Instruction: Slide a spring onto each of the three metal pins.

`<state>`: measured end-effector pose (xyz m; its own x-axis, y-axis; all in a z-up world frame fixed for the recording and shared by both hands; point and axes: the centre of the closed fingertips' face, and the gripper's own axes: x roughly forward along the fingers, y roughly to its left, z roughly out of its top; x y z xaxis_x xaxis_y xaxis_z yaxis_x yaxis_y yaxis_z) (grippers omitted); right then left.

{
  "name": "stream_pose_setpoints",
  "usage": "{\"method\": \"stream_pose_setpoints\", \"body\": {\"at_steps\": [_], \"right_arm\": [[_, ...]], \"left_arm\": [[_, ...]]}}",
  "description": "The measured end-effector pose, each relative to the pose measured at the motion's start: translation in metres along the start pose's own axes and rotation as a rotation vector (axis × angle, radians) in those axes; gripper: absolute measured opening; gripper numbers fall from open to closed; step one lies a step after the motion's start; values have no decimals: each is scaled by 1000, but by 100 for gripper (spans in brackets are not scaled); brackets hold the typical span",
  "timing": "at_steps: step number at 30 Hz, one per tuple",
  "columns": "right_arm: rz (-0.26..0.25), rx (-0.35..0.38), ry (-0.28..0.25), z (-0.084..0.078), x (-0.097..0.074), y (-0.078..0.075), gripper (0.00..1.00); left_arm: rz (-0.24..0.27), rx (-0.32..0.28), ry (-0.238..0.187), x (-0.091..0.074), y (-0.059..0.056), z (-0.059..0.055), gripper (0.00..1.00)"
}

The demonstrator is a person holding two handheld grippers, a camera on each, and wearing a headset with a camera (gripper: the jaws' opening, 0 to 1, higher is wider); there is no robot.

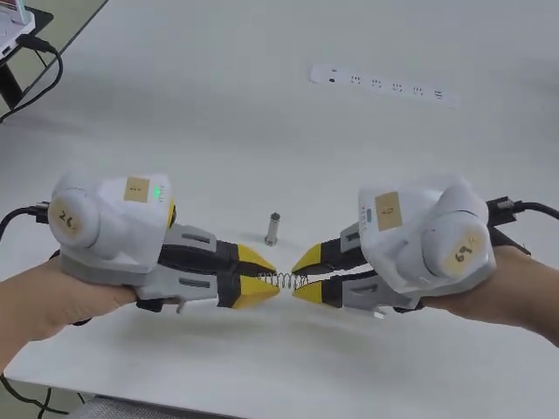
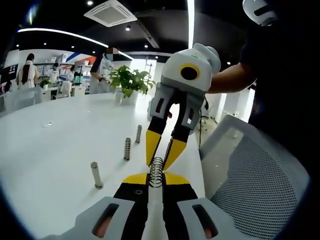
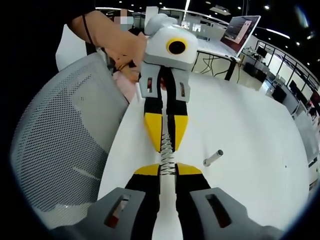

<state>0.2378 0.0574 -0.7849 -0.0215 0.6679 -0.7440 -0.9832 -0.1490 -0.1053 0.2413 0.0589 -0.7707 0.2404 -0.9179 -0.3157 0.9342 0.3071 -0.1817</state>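
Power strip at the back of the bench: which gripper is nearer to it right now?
Right. The right gripper sits nearly straight in front of the power strip, on the person's side of the bench; the left gripper is farther off, toward the left.

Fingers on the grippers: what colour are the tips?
Yellow tips on black fingers; clearest in the left gripper view.

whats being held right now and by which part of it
A spring: the left tongs pinch one end, the right tongs the other.
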Motion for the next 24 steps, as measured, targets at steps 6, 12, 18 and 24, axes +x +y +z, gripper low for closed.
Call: {"method": "stream_pose_setpoints", "body": {"at_steps": [6, 12, 18, 24], "right_arm": [[4, 31, -9, -2, -1, 2, 9], [10, 37, 15, -10, -3, 2, 9], [14, 63, -13, -8, -4, 2, 8], [25, 96, -41, -4, -8, 3, 6]], "left_arm": [[-9, 4, 7, 1, -3, -1, 1], [-19, 0, 2, 0, -6, 2, 1], [-23, 4, 3, -1, -6, 3, 1], [-26, -6, -9, -2, -7, 3, 1]]}}
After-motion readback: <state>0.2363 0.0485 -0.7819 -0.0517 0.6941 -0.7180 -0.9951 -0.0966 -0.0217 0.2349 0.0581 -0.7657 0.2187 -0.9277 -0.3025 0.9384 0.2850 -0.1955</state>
